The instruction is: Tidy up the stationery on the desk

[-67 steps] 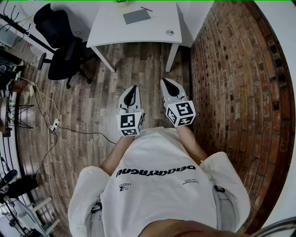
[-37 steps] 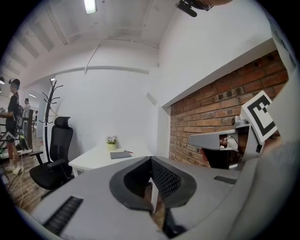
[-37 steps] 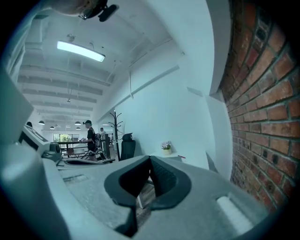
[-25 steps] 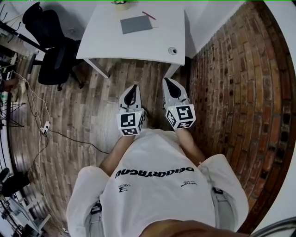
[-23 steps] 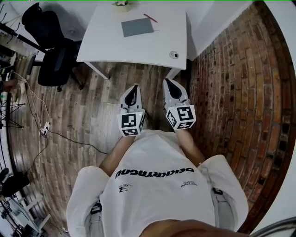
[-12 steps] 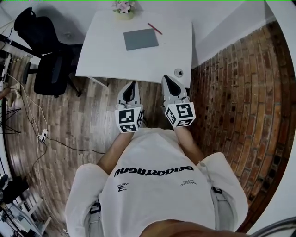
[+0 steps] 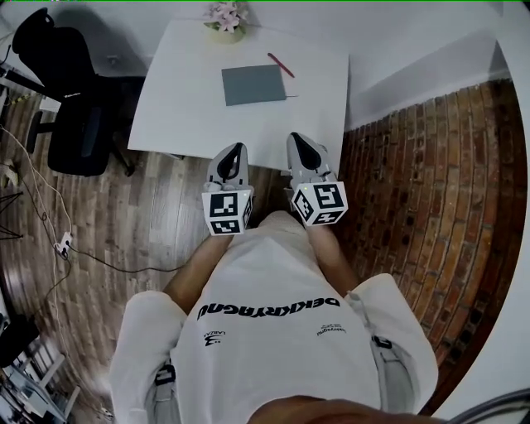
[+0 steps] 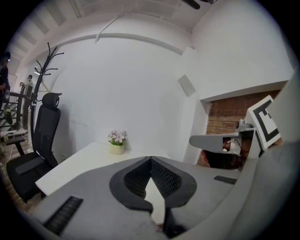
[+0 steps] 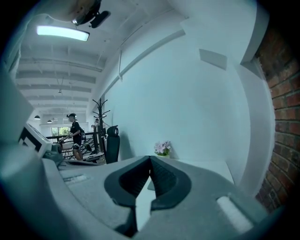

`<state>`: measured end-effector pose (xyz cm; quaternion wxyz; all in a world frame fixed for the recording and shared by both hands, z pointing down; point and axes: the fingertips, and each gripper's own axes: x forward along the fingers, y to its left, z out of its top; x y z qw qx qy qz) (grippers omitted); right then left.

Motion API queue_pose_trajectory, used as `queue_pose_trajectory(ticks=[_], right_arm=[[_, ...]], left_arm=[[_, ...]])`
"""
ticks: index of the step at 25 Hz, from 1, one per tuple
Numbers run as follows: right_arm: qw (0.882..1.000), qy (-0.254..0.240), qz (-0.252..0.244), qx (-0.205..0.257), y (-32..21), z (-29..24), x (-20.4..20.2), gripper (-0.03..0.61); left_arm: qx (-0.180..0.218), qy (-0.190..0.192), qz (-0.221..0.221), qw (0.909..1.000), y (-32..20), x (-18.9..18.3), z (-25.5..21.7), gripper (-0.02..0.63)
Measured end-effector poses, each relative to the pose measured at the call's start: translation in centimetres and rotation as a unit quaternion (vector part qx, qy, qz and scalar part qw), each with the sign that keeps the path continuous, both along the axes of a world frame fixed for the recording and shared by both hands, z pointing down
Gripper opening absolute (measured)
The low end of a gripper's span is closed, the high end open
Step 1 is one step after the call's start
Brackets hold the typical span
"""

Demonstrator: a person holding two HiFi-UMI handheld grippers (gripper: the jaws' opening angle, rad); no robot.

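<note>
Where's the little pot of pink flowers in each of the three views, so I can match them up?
Head view: flower pot at top centre, at the desk's far edge.
Left gripper view: flower pot left of centre, slightly below mid-height.
Right gripper view: flower pot just right of centre, slightly below mid-height.
Shared landmark: the black office chair, left of the pot everywhere.

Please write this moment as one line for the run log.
stage: before first grasp | left tool: shut, empty | right tool: shut, empty | desk: grey notebook, red pen, flower pot, all untouched
</note>
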<state>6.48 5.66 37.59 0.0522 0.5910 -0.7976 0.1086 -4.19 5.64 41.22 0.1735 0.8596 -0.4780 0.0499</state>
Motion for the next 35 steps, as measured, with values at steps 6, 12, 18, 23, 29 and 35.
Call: queue_pose_trajectory(ticks=[6,12,18,23,29,35], right_arm=[[1.000,0.007,-0.020,-0.023,-3.6,1.8,0.9,0.002],[0.997,0.017,-0.061,-0.039,-8.7,3.0,1.8,0.002],[0.990,0.029,-0.113,-0.075,-13.9,4.8,3.8,0.006],[0.981,0.051,-0.155,-0.102,-18.5,7.4,4.9,0.011],[0.964,0.073,-0.213,-0.141,-22.5,10.5,4.9,0.026],[0.935,0.140,-0.288,-0.152,-26.3,13.7,2.5,0.061]], left_arm=[[-0.041,0.024,-0.001,0.9989,-2.5,1.6,1.6,-0.002],[-0.085,0.019,-0.016,0.9961,-6.3,3.5,4.0,-0.002],[-0.119,0.031,-0.024,0.9922,-10.5,7.1,5.7,-0.002],[-0.172,0.049,-0.045,0.9828,-14.3,8.8,8.3,0.003],[-0.232,0.067,-0.081,0.9669,-16.4,10.2,11.5,0.040],[-0.283,0.143,-0.147,0.9370,-18.6,9.2,14.5,0.074]])
